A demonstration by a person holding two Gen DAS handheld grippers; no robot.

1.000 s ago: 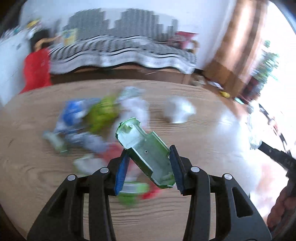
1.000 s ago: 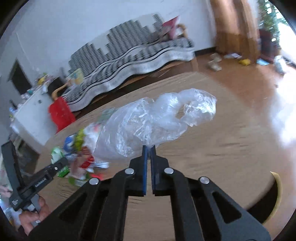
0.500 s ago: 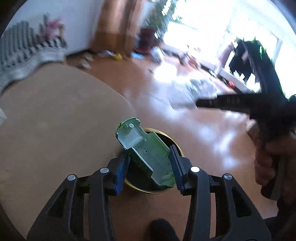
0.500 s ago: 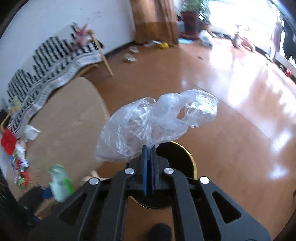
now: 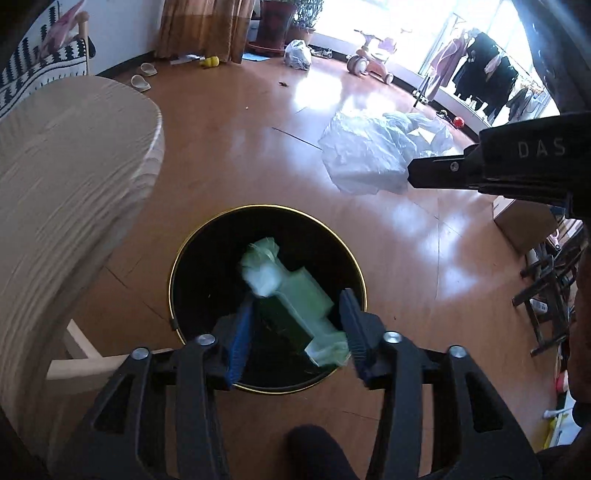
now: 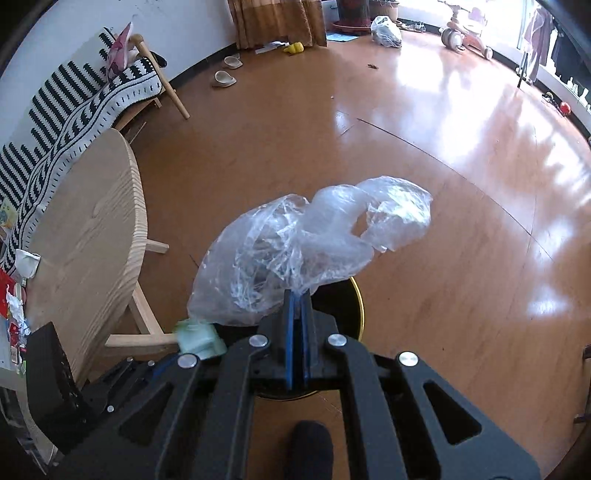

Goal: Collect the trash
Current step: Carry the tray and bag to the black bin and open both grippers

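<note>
A black trash bin with a gold rim (image 5: 177,258) stands on the floor under both grippers. My left gripper (image 5: 295,332) is open above it, and a green plastic container (image 5: 291,295), blurred, is falling between its fingers into the bin. The container also shows in the right wrist view (image 6: 197,339). My right gripper (image 6: 297,306) is shut on a crumpled clear plastic bag (image 6: 295,254) and holds it above the bin's rim (image 6: 358,306). The bag also shows in the left wrist view (image 5: 373,155).
A round wooden table (image 5: 62,177) stands left of the bin, with more trash at its far side (image 6: 14,295). A striped sofa (image 6: 74,99), slippers (image 6: 225,77), a white bag (image 6: 386,26) and a tricycle (image 5: 369,62) stand farther off on the wooden floor.
Both grippers swung from the table to above the bin. My left gripper has opened and the green container is dropping out of it. The right gripper still holds the bag.
</note>
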